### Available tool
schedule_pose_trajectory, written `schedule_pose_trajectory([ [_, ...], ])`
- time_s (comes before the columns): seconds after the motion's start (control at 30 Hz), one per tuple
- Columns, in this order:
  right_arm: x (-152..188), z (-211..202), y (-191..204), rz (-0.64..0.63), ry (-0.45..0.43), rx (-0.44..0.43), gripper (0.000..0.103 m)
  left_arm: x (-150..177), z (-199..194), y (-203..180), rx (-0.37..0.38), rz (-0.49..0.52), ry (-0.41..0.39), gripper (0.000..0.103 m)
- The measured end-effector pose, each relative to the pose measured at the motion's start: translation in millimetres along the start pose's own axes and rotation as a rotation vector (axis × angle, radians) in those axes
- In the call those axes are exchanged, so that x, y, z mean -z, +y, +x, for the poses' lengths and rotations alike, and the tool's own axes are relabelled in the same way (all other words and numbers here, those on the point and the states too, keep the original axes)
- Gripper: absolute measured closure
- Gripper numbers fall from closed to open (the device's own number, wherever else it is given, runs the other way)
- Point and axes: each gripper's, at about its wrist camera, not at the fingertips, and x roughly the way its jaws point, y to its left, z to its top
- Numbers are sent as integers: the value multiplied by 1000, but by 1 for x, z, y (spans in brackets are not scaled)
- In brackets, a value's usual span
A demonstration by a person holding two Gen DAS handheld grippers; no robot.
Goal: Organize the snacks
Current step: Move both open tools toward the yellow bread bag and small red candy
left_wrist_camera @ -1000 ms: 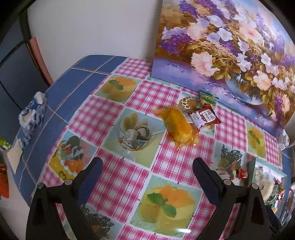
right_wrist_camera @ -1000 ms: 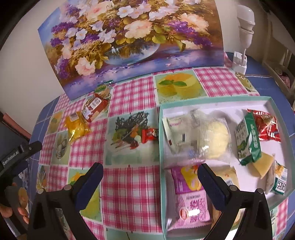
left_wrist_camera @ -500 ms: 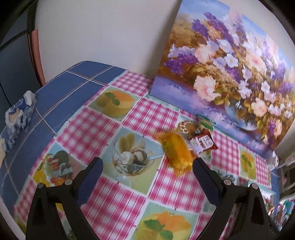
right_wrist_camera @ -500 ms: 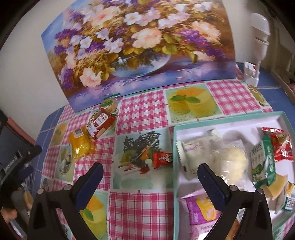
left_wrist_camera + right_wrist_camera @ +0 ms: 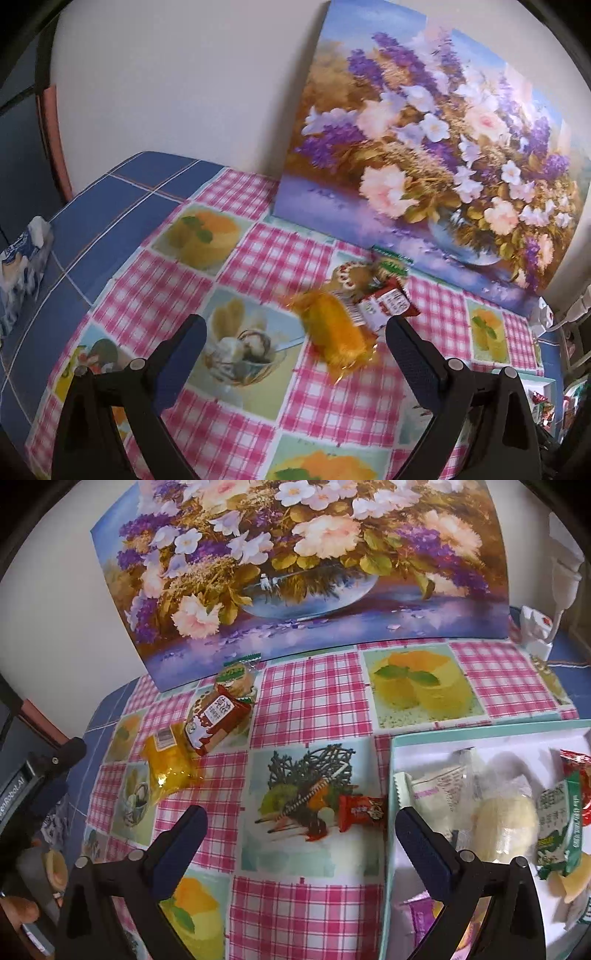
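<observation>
Four loose snacks lie on the pink-checked tablecloth [image 5: 314,701] in front of me. Three sit in a cluster near the flower painting [image 5: 303,565] that leans on the wall: a crinkly yellow-orange transparent packet [image 5: 334,328], a dark red rectangular packet with a white label [image 5: 386,306] touching its far end, and a round biscuit in a clear wrapper with a green top [image 5: 236,675] just behind that, almost at the painting's lower edge. The fourth, a small red sweet wrapper [image 5: 360,812], lies apart from them, just beside the left wall of the shallow white tray with a mint-green rim [image 5: 391,760]. The tray already holds several packets; I can count a clear bag with a pale round bun, a green-and-white packet, a red packet and a purple one, though others are cut off at the picture's edge.

My left gripper [image 5: 295,350] hovers over the table with its two dark blue fingers spread wide, holding nothing, the yellow packet lying between and beyond them. My right gripper [image 5: 301,842] is likewise spread and empty, above the cloth near the small red wrapper.

One white charger [image 5: 535,627] stands at the far right.
</observation>
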Motion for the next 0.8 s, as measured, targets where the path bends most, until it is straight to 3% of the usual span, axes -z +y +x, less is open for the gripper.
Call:
schedule_pose_trajectory([
  [0.1, -4, 6, 0, 9, 17, -25, 2, -1, 7, -4, 17, -4, 27, 5],
  [0.23, -8, 17, 0, 9, 47, -17, 13, 1, 22, -13, 10, 35, 79, 5],
  [0.63, -11, 42, 2, -50, 105, 79, 18, 15, 71, -9, 1, 1, 218, 5],
  [0.8, -12, 46, 7, -69, 130, 131, 21, 15, 76, 1, -6, -31, 236, 5],
])
